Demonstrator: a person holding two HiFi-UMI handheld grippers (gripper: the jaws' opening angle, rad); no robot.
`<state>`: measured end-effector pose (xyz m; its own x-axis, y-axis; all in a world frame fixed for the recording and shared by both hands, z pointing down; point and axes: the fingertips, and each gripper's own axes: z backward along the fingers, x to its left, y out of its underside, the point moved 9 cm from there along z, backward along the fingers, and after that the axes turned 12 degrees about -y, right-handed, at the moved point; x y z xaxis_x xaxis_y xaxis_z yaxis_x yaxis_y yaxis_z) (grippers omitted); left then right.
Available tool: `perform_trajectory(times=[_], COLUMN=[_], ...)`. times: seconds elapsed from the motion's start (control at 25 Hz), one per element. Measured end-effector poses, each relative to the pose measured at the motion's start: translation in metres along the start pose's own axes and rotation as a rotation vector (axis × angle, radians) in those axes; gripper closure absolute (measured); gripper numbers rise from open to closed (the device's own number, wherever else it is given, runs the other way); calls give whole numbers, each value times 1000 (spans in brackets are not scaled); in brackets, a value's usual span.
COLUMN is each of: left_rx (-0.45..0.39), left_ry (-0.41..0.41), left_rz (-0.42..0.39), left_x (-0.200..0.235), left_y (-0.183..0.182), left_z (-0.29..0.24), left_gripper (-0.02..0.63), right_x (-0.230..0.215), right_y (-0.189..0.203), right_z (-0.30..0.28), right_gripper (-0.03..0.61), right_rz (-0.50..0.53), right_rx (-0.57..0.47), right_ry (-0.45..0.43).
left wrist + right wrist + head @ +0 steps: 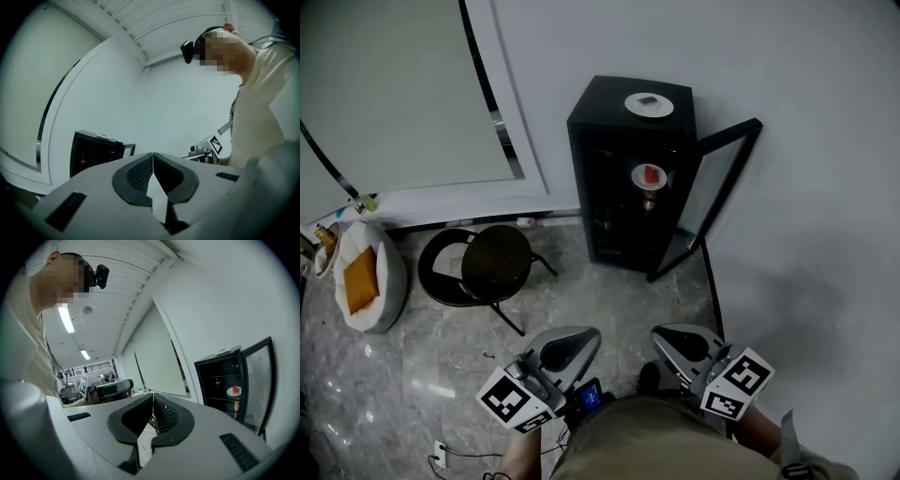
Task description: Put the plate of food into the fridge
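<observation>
Far left in the head view we see a white round cushion [386, 281] w/ an orange pad [359, 279] on it, lying on the grey stone-look floor [609, 300]. Next to the right is a black round-seat chair [492, 262], standing left of the fridge front and not betw. us and the opening. A thin cable w/ a small white plug block [440, 454] lies at the bottom left.

The left gripper [579, 339] [153, 157] is low and close to our body. Its jaws are pressed together w/ nothing betw. them. Its black-and-white marker cube [514, 398] shows square patterns only, no letters.

Centre-right stands the black mini fridge [591, 178] [93, 150] [220, 376] against the white wall, well apart from both grippers. Its glass door [717, 183] [260, 376] is swung open to the right. The white plate w/ red food [649, 175] [234, 391] sits on an inside shelf. A small bottle [649, 200] [236, 405] stands just below it, label too small to read. A second white plate [649, 105] w/ a grey square item rests on the fridge top.

The right gripper [673, 339] [153, 399] also has its jaws closed on nothing. Its marker cube [738, 382] [216, 143] sits just beside our beige shirt.
</observation>
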<state>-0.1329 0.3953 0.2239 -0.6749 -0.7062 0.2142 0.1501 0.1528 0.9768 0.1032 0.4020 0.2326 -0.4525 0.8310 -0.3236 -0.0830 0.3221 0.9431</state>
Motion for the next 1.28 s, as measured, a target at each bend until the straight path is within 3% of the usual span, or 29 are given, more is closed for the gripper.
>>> perform_trajectory(times=[0.64,1.28], left_rx=[48,67], left_ry=[-96,-146], left_rz=[-34,-73], left_x=[-10,-28], left_y=[-10,-6], left_z=[-99,-143], left_gripper=[603,603], right_x=[-106,-150], right_y=[-30,-33], right_z=[33,58], right_gripper=[557,557], right_rz=[-48,-83], right_rx=[1,3], right_ry=[-94,-133])
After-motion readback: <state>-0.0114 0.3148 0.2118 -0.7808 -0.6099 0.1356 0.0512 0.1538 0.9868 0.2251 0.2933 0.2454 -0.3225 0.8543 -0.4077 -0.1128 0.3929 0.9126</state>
